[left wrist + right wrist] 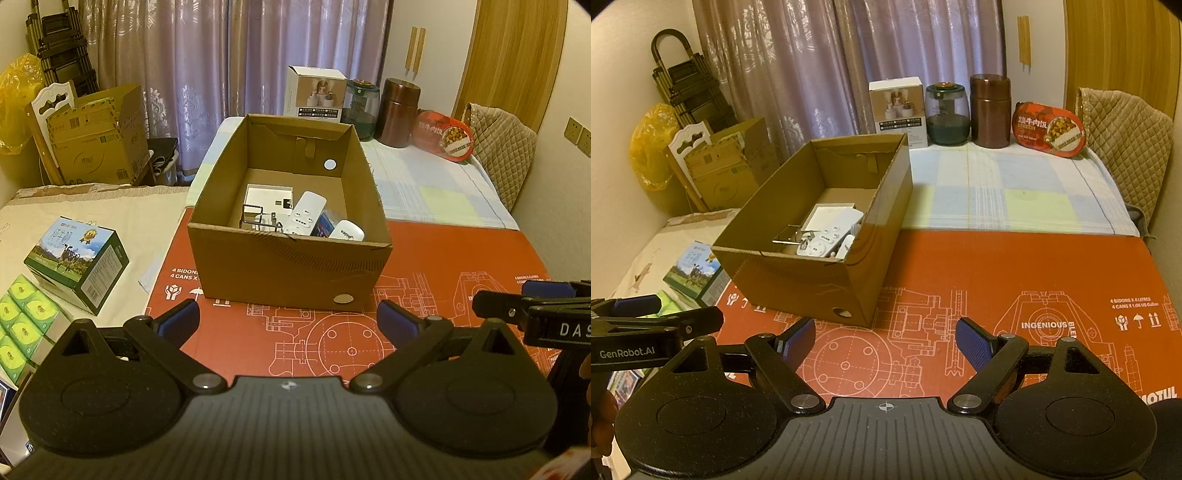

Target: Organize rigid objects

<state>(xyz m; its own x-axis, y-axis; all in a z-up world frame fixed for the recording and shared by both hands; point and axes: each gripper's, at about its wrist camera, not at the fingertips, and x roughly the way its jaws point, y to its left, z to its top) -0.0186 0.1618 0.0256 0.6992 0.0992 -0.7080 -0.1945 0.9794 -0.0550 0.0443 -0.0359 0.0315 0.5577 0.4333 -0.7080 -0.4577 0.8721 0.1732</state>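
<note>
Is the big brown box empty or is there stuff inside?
Not empty. The open cardboard box holds white remote controls, a flat white box and a wire piece at its bottom.

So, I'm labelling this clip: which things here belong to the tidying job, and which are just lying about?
Job:
open brown cardboard box
white remote controls inside it
flat white box inside it

Lying about:
green milk carton
brown cylindrical canister
dark glass jar
red oval food tub
</note>
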